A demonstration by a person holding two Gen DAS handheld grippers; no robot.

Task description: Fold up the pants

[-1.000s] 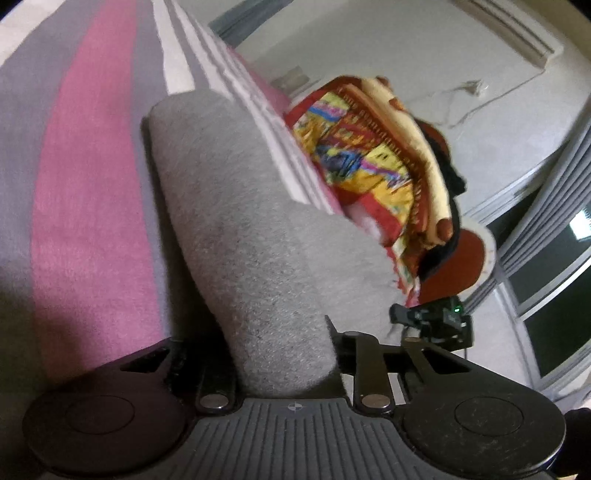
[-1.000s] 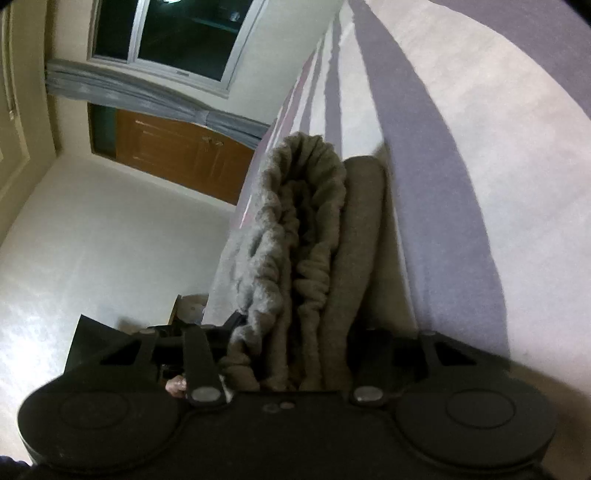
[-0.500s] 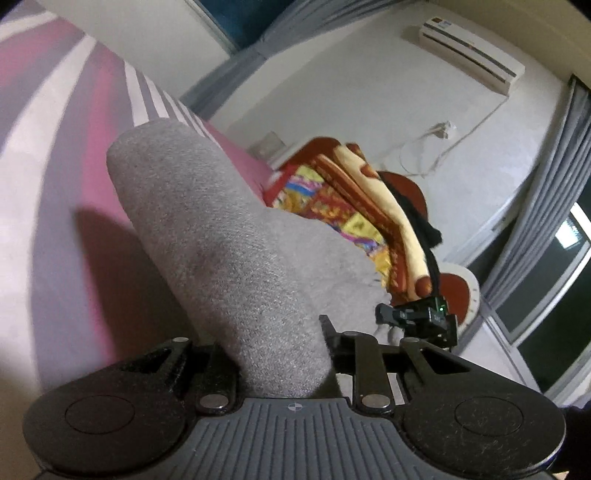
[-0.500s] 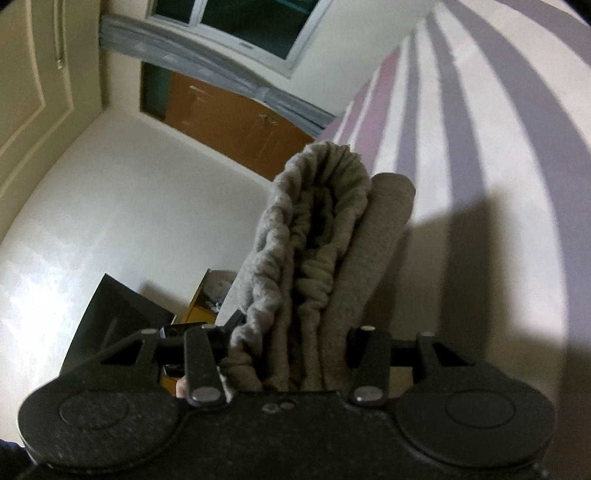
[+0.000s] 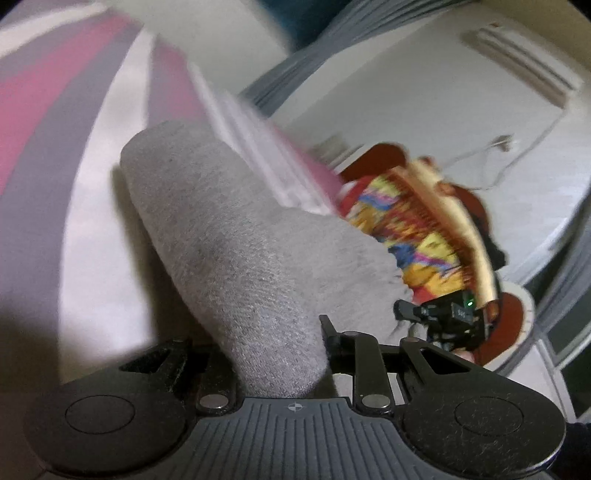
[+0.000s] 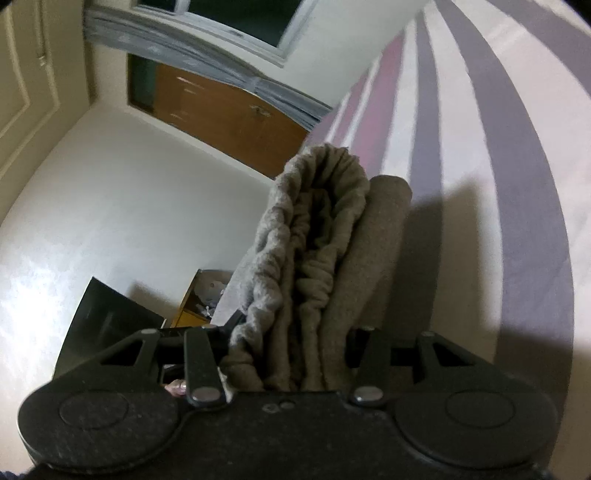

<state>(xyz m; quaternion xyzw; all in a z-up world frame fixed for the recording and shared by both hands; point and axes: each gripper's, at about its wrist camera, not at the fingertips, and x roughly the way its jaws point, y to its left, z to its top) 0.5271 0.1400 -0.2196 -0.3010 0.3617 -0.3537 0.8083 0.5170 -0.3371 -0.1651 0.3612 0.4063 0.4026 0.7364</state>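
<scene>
Pants (image 5: 236,258), grey and bunched, are pinched by the left gripper (image 5: 280,354) and the right gripper (image 6: 291,354), extending toward twelve o'clock above the striped bedsheet (image 6: 480,166).

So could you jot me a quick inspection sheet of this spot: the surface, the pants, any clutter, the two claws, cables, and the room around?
Surface: striped bedsheet, bands of pink, grey and white.
Job's things: grey pants, bunched and held off the sheet; gathered waistband faces the right camera.
Clutter: colourful blanket pile beyond the pants.
Grippers: left claw shut on the pants; right claw shut on the pants.
Cables: a thin wire on the far wall, running to a plug.
Surroundings: air conditioner high on the wall, grey curtains, wooden door, dark window.
</scene>
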